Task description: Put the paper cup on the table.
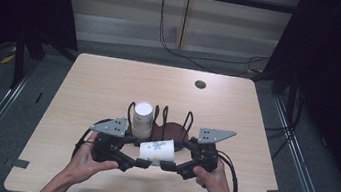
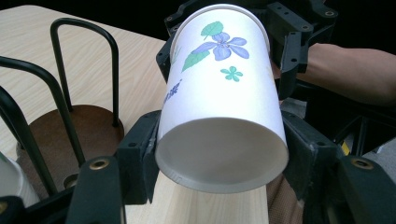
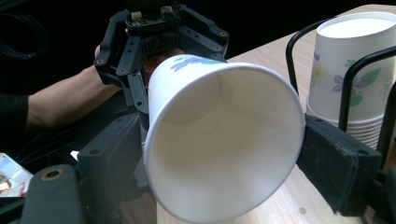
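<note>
While both grippers meet over the tabletop's near edge, a paper cup point(image 1: 157, 151) w/ blue-flower print lies on its side between them, held off the wood. Its base end sits in the left gripper point(image 1: 143, 163): in the left gripper view the cup point(image 2: 219, 98) has its bottom toward the lens, and both black pads press the cup wall just behind the base rim, so that claw is closed down tight on the cup. The mouth end sits at the right gripper point(image 1: 167, 166); in the right gripper view the open cup point(image 3: 224, 140) faces the lens, rim squeezed a bit oval, the right-hand pad touching the rim, the other pad tight beside it. That claw stands wide, approx the cup's full mouth width, gripping the cup's rim.

Just behind the cup, toward the tabletop's centre, stands a black wire rack point(image 1: 173, 118) on a round brown base. Its left bay holds a stack of cups point(image 1: 142, 118), upright, bottoms up; the right bay's brown base is bare. A small dark round spot point(image 1: 200, 84) sits near the far edge, towards the far right corner. Person's hands point(image 1: 84, 160) wrap each gripper body; cables trail from both.
</note>
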A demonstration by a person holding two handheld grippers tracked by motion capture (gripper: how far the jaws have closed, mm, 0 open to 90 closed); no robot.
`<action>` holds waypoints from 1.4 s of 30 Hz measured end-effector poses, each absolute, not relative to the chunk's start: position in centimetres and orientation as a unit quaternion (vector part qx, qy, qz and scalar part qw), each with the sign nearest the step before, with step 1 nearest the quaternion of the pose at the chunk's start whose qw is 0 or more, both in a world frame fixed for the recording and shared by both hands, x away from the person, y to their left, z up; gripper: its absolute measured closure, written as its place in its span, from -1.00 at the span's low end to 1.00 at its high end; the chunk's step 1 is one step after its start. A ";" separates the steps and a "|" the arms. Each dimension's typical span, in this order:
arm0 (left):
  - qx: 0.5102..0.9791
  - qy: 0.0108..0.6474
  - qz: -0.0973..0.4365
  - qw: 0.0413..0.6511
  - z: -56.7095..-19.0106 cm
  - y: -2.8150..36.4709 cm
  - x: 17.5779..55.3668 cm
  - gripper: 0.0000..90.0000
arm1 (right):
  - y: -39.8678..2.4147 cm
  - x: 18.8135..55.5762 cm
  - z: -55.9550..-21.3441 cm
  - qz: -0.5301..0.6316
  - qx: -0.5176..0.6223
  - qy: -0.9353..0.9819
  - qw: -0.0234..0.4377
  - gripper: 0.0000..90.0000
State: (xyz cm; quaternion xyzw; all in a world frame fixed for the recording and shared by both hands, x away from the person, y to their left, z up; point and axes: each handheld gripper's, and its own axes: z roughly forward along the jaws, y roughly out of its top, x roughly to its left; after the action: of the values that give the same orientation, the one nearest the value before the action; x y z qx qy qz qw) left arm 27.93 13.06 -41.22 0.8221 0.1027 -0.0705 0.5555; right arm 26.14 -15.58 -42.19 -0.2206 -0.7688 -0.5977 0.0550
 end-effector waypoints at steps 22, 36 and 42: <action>0.816 0.112 -0.095 0.559 -41.6 13.1 28.3 -0.21 | -15.7 26.7 -42.3 -0.608 -0.209 -0.763 0.070 -0.42; 0.825 0.130 -0.088 0.542 -42.2 12.8 28.6 -0.56 | -16.3 26.6 -42.0 -0.607 -0.216 -0.762 0.061 -0.34; 0.838 0.139 -0.079 0.521 -42.3 13.0 28.5 -0.65 | -16.4 26.7 -41.9 -0.601 -0.220 -0.766 0.056 -0.34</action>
State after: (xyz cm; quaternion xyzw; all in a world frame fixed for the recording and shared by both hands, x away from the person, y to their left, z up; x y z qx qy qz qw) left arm 28.46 12.97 -42.29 0.8384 0.1392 -0.0786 0.5210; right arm 26.74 -16.43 -41.89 -0.2199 -0.7663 -0.6010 0.0563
